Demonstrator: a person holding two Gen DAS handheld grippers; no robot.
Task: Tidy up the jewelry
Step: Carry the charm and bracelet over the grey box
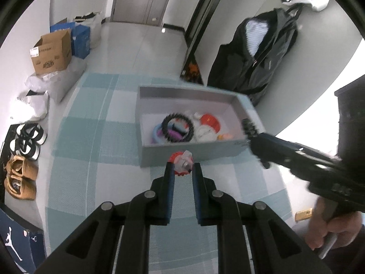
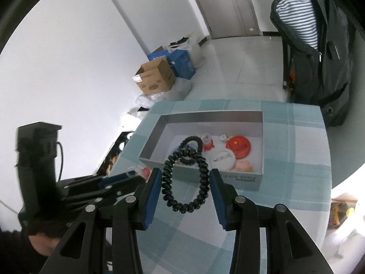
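On the teal checked tablecloth [image 1: 95, 137] stands a grey open box [image 1: 159, 155] [image 2: 239, 179]. It holds a black bead bracelet [image 1: 178, 126] [image 2: 191, 141], a red badge [image 1: 209, 119] [image 2: 238, 147], a white badge [image 2: 222, 158] and other small pieces. Just before the box's near wall, my left gripper [image 1: 183, 170] [image 2: 136, 174] is shut on a small red and clear ornament [image 1: 181, 163] [image 2: 144, 172]. My right gripper [image 2: 186, 178] [image 1: 249, 137] is shut on a second black bead bracelet [image 2: 186, 182] [image 1: 248, 127], which hangs between its blue pads near the box's right corner.
Left of the table, the floor holds a cardboard box [image 1: 51, 52] [image 2: 155, 78], blue boxes [image 1: 79, 38], plastic bags and shoes [image 1: 25, 143]. A black jacket [image 1: 257, 54] [image 2: 319, 57] hangs behind the table. A hand [image 1: 330, 228] grips the right tool's handle.
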